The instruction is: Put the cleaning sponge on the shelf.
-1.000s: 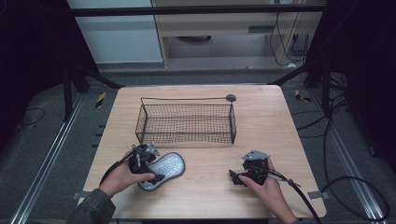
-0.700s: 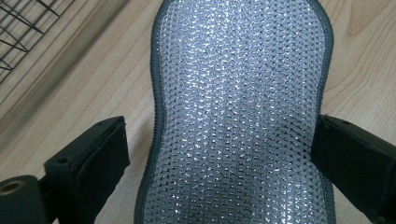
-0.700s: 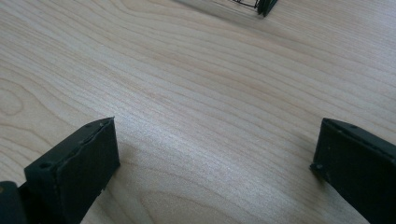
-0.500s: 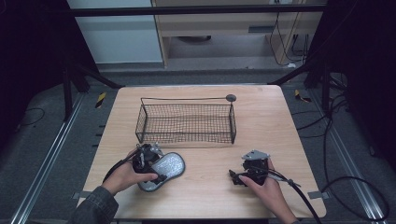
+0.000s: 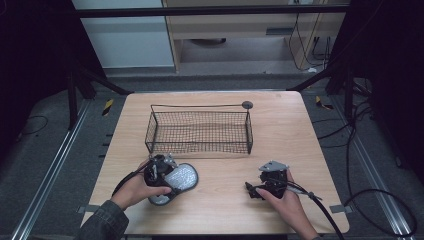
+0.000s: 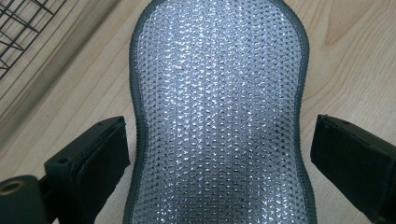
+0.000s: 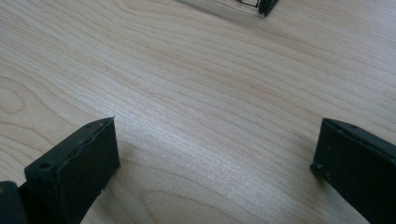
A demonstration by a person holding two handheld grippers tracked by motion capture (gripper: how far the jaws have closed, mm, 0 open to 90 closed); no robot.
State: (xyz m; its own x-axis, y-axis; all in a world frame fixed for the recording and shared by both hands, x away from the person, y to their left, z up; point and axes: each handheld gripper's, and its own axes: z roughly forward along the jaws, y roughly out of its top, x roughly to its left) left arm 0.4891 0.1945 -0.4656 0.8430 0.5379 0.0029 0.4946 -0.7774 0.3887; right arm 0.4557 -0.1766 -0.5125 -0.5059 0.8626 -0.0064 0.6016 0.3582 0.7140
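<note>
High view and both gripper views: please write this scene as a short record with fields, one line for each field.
table: light wood
sponge: silver mesh scouring pad with dark edge, flat on the table near the front left
basket: black wire, behind the sponge, nothing seen inside
left tongs: open, one jaw on each side of the sponge's narrow waist, small gaps visible
right tongs: open, low over bare wood at the front right, holding nothing
likely next move: close the left tongs on the sponge

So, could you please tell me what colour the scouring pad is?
Glittery silver mesh with a dark grey edge; left gripper view.
</note>
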